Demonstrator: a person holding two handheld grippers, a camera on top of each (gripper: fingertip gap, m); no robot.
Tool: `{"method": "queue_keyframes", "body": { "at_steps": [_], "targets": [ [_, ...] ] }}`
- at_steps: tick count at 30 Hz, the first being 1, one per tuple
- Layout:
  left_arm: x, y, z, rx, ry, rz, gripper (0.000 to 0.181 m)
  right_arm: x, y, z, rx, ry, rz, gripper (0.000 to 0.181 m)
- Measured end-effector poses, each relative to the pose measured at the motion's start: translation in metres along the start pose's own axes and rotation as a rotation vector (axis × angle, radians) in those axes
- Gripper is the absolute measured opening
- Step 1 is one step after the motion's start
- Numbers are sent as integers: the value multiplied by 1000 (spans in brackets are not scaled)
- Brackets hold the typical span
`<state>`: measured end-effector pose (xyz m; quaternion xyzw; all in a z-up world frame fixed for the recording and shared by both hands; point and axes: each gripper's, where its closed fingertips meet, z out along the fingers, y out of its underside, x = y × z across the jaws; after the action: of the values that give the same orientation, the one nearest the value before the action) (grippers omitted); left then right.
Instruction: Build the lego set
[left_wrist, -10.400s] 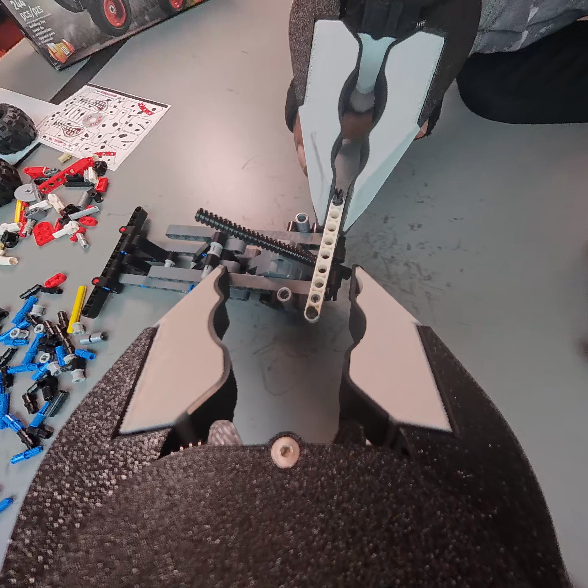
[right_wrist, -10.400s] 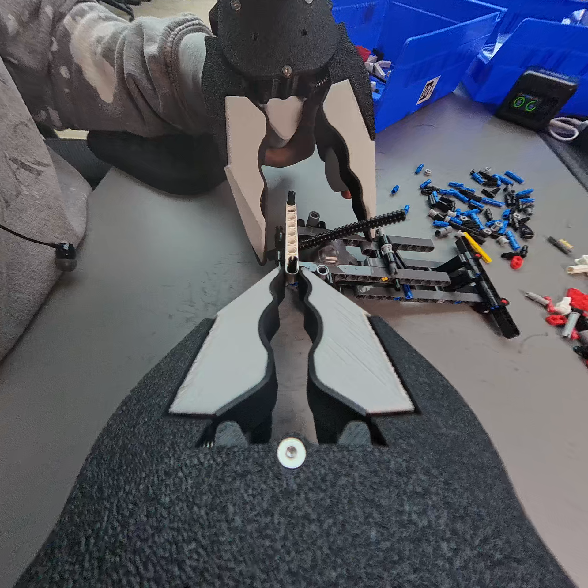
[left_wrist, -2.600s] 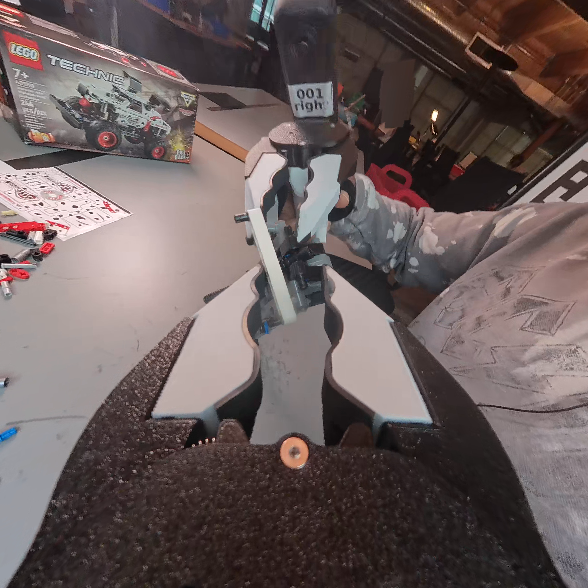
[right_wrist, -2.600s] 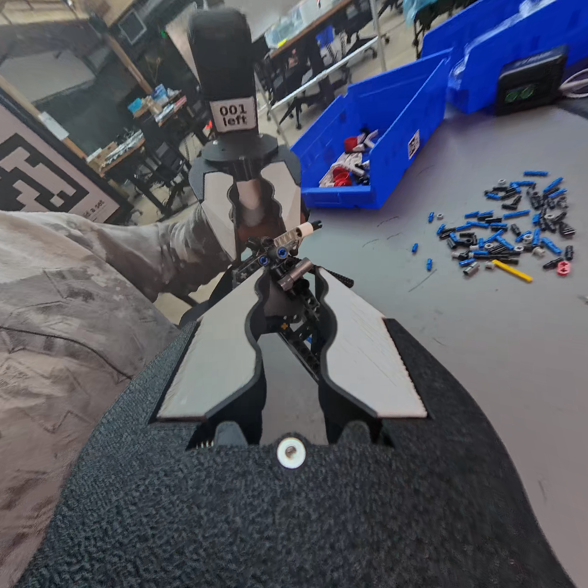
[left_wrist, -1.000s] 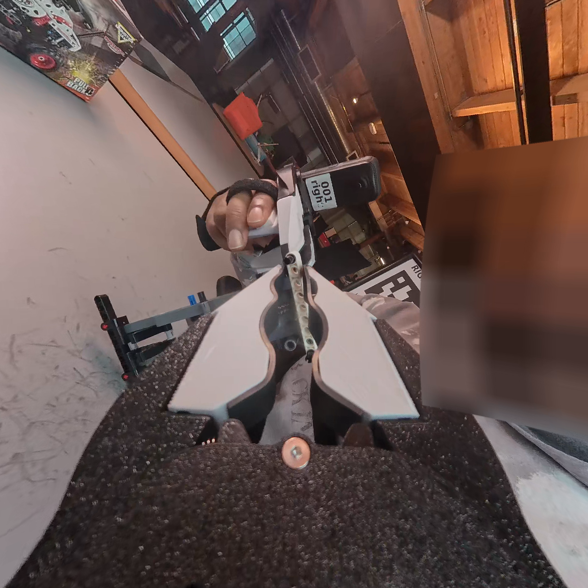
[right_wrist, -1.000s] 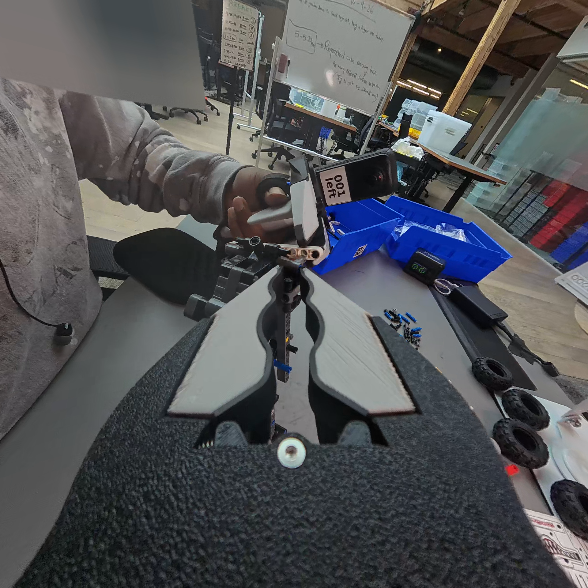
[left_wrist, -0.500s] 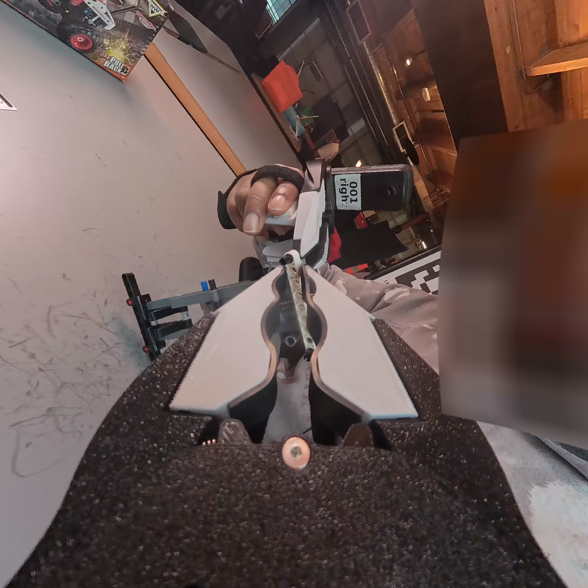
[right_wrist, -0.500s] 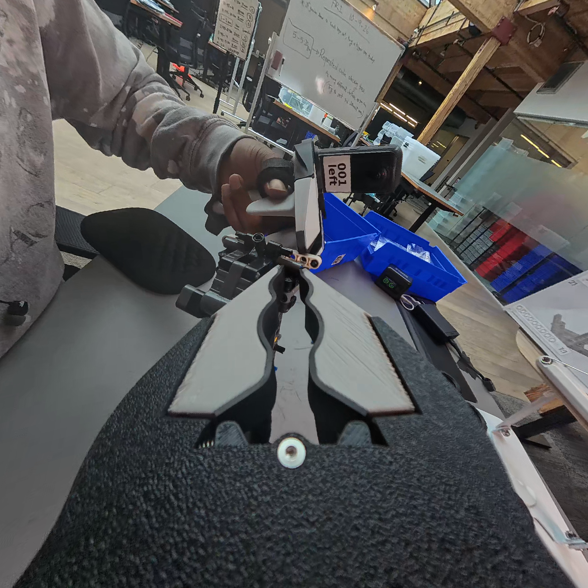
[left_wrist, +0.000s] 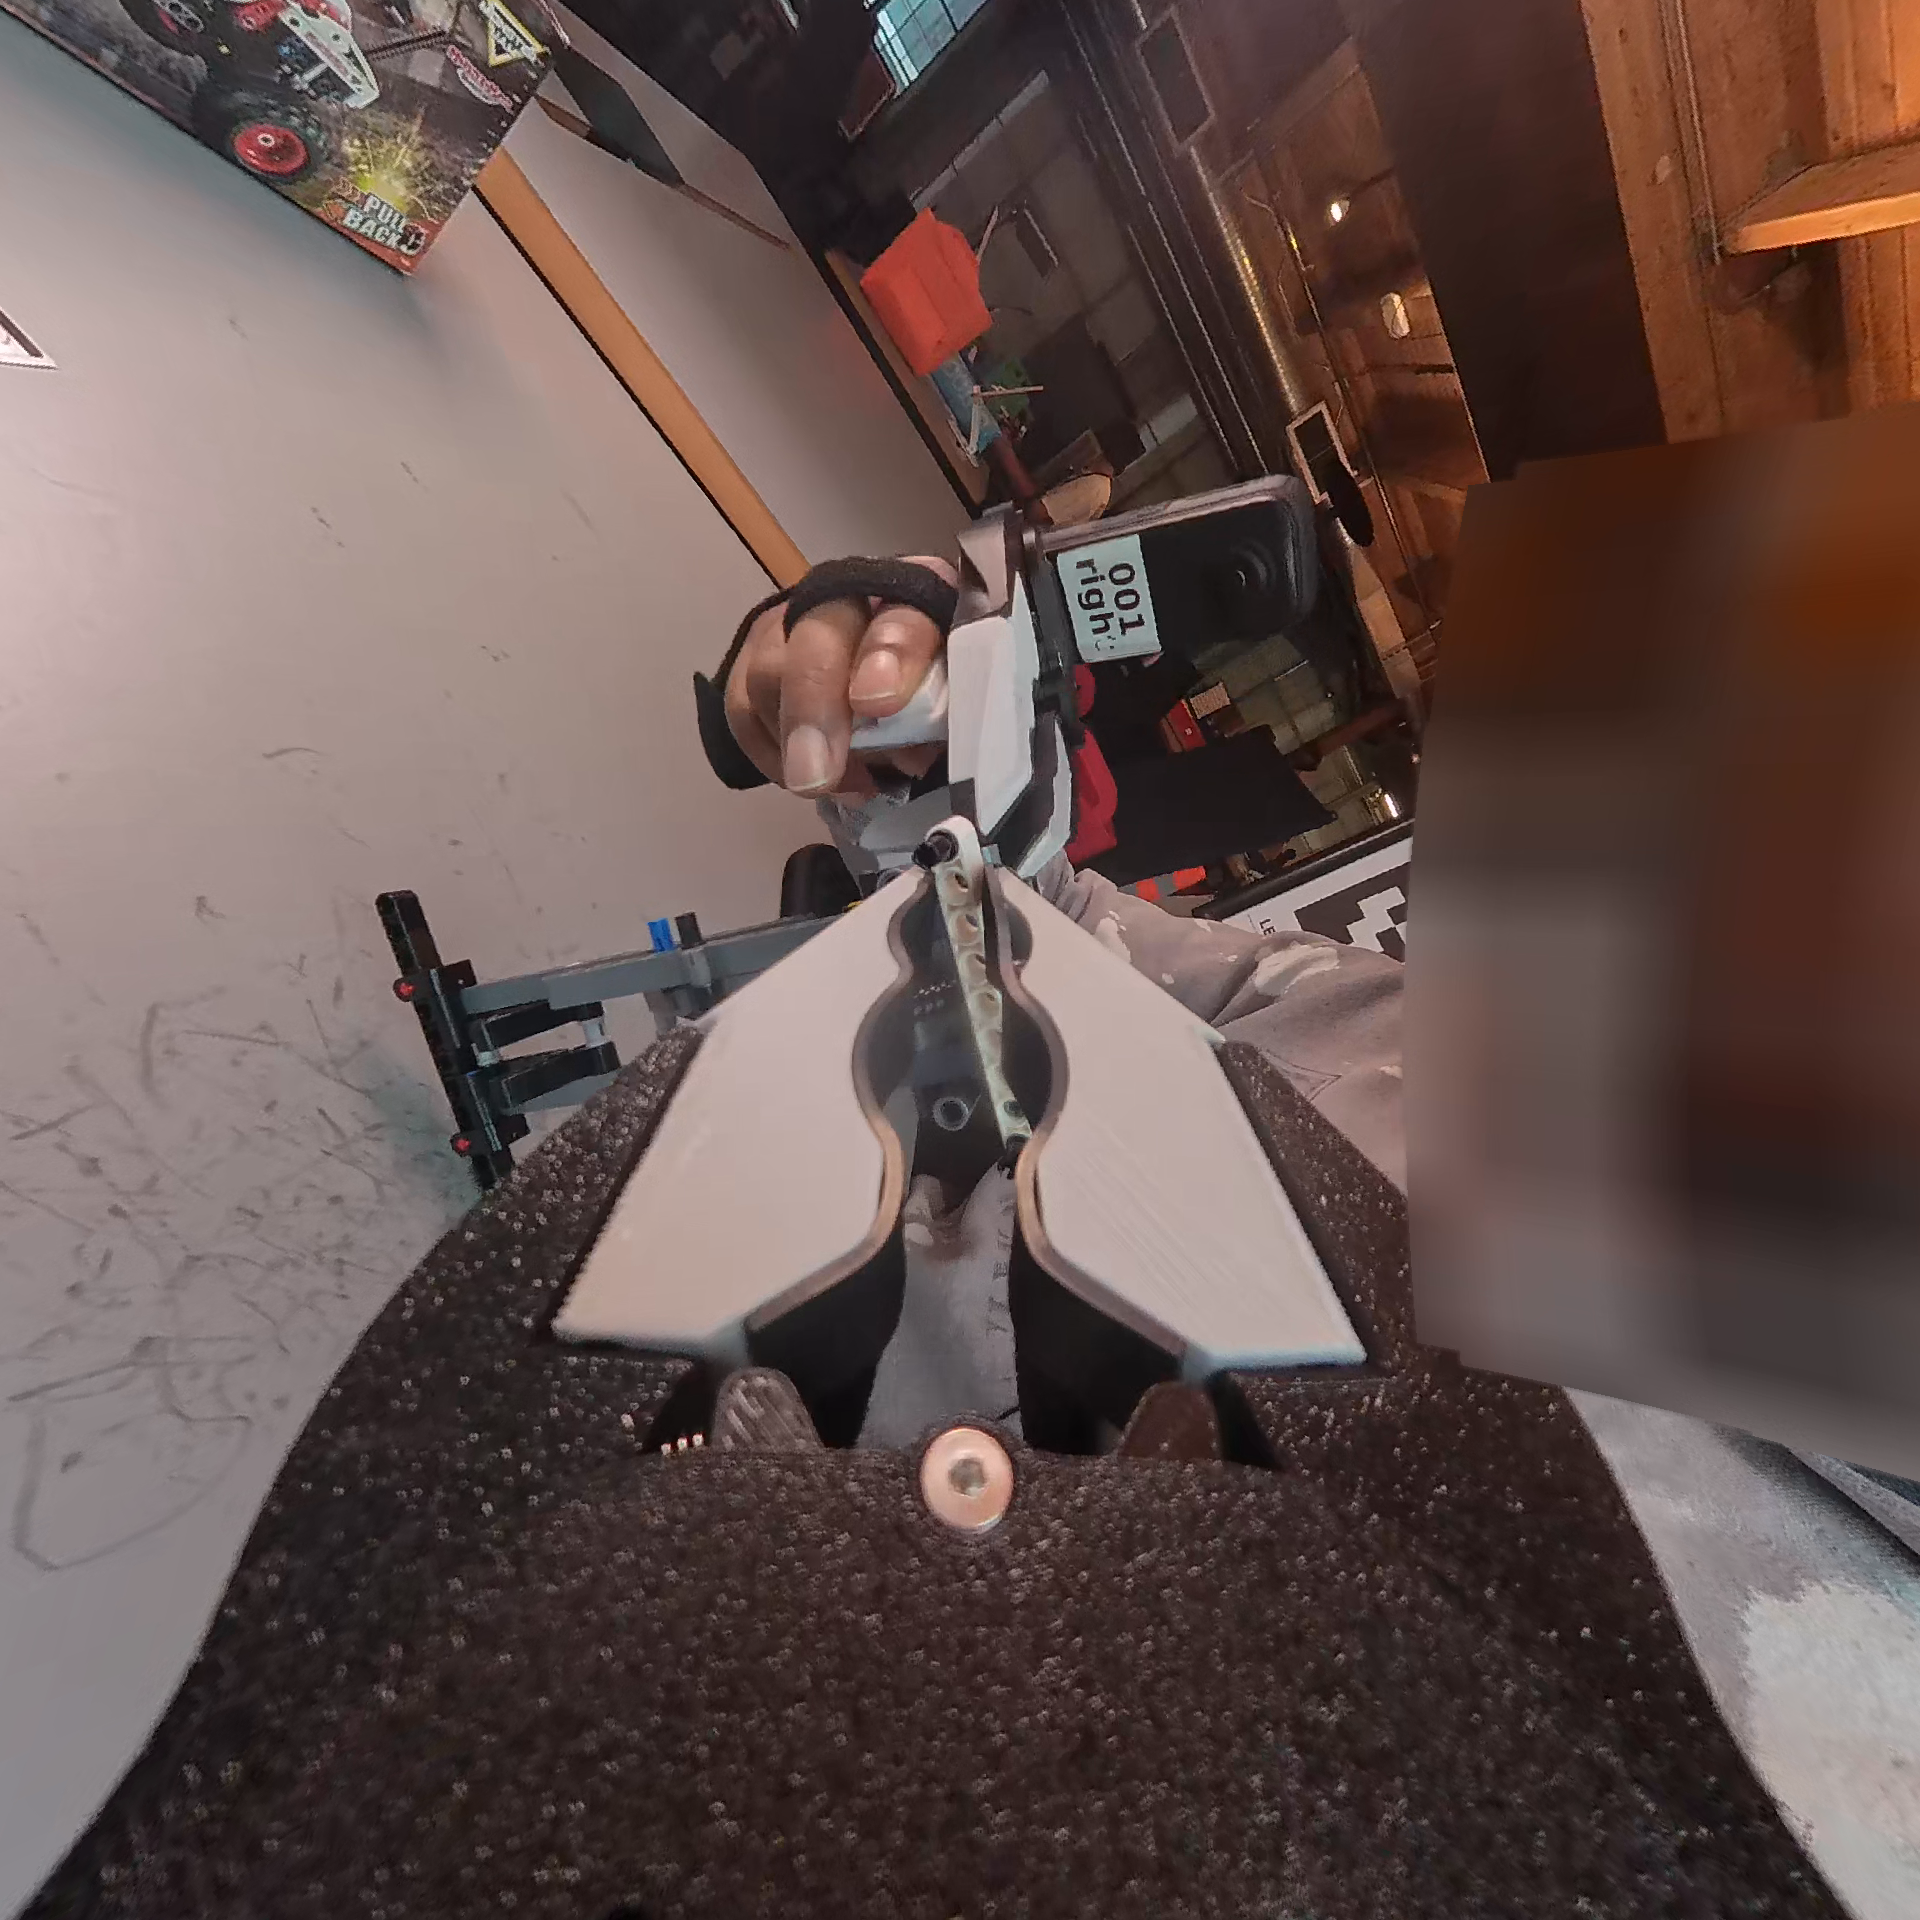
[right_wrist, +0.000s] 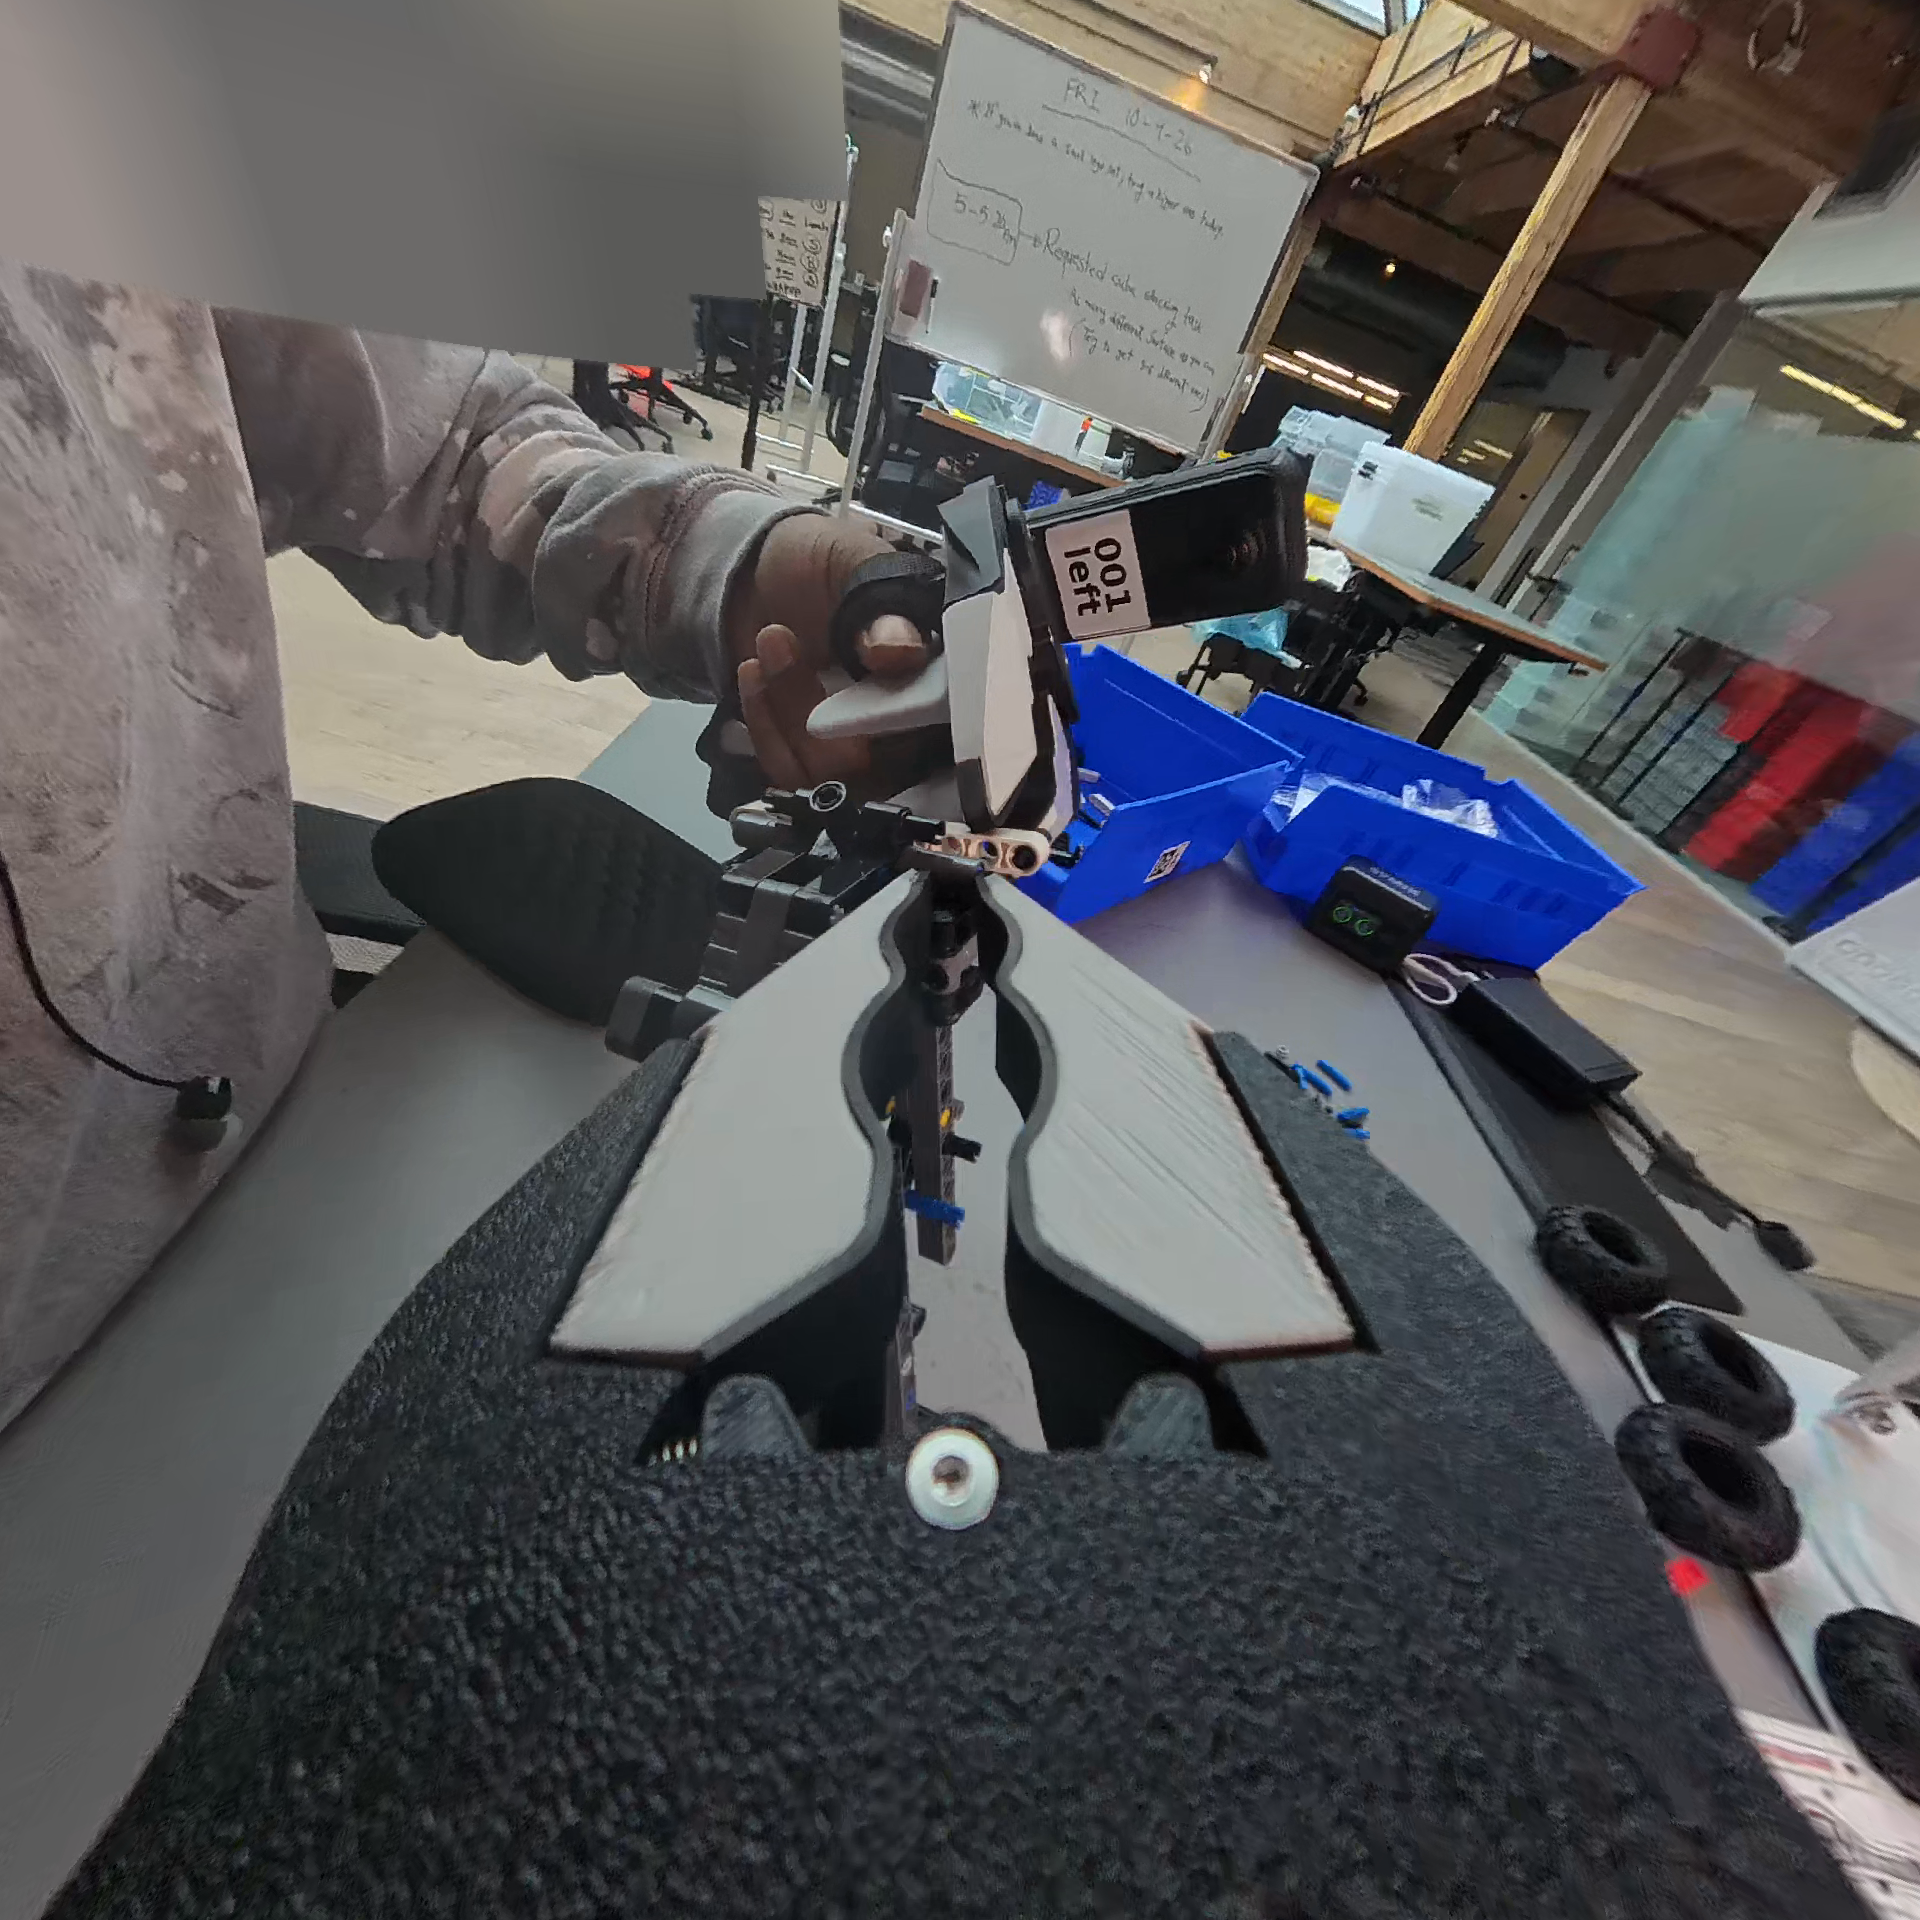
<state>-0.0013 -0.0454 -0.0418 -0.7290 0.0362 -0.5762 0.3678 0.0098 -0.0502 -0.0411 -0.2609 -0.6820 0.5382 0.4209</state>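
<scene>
Both grippers hold one lego frame (left_wrist: 540, 1023) up in the air over the grey table (left_wrist: 260, 623). The left gripper (left_wrist: 951, 883) is closed tight on the white beam (left_wrist: 977, 987) with holes. The right gripper (right_wrist: 945, 883) is closed on the dark end of the frame. Farther off, black tyres (right_wrist: 1704, 1371) lie on the right and blue bins (right_wrist: 1455, 883) sit behind.

Black pebbled tongs (left_wrist: 956, 894) with pale grey wavy-edged fingers (left_wrist: 769, 1122).
</scene>
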Motion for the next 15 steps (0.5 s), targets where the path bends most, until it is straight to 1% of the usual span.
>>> {"method": "queue_keyframes", "body": {
  "at_steps": [2,3,5,8,10,12,15],
  "targets": [
    [1,1,1,5,2,4,9,-3,-4,-2,20,-50,99,8],
    [1,1,1,9,3,6,9,-4,-4,-3,21,-81,174,12],
    [2,1,2,19,-1,14,9,-5,-5,-5,18,-139,326,15],
    [4,3,4,19,-6,37,8,-5,-5,-5,0,-197,497,19],
    [6,5,6,16,-16,65,10,-10,-7,-4,-17,-261,586,19],
    [9,8,9,16,-23,90,9,-12,-7,-4,-45,-293,630,14],
    [11,10,10,38,-28,109,9,-14,-6,-5,-93,-347,733,15]
  ]
}}
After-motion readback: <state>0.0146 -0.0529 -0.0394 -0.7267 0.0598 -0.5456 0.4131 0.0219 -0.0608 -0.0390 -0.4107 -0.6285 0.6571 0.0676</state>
